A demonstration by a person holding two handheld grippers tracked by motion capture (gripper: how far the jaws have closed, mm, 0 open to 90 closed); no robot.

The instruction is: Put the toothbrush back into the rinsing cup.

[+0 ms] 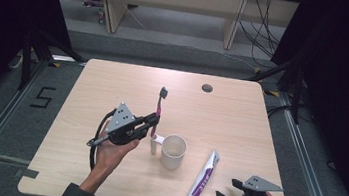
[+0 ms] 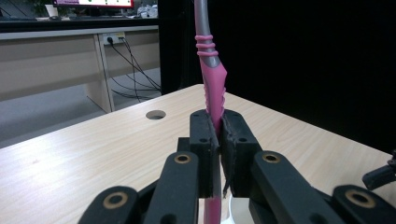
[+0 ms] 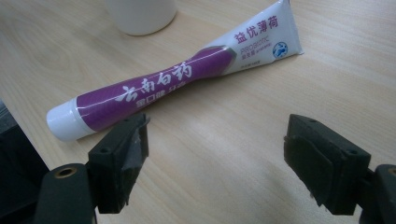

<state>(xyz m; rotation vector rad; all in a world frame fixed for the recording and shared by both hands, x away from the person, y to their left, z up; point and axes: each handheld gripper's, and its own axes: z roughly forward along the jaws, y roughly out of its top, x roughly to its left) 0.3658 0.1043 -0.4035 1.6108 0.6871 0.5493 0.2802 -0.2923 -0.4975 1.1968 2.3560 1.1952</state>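
A pink and grey toothbrush (image 1: 159, 107) stands upright with its bristled head at the top, held by my left gripper (image 1: 151, 121) just left of a white cup (image 1: 173, 151). In the left gripper view the two pads press on the pink handle (image 2: 215, 93). A purple and white toothpaste tube (image 1: 203, 178) lies on the table right of the cup. My right gripper (image 1: 225, 190) rests near the front right edge, jaws apart with nothing between them; the tube (image 3: 177, 79) lies just beyond its fingertips (image 3: 122, 154).
The wooden table (image 1: 113, 85) has a round cable hole (image 1: 207, 88) near its far edge. The white cup's base (image 3: 140, 16) shows beyond the tube. Black curtains hang on both sides, and desks and cables stand behind.
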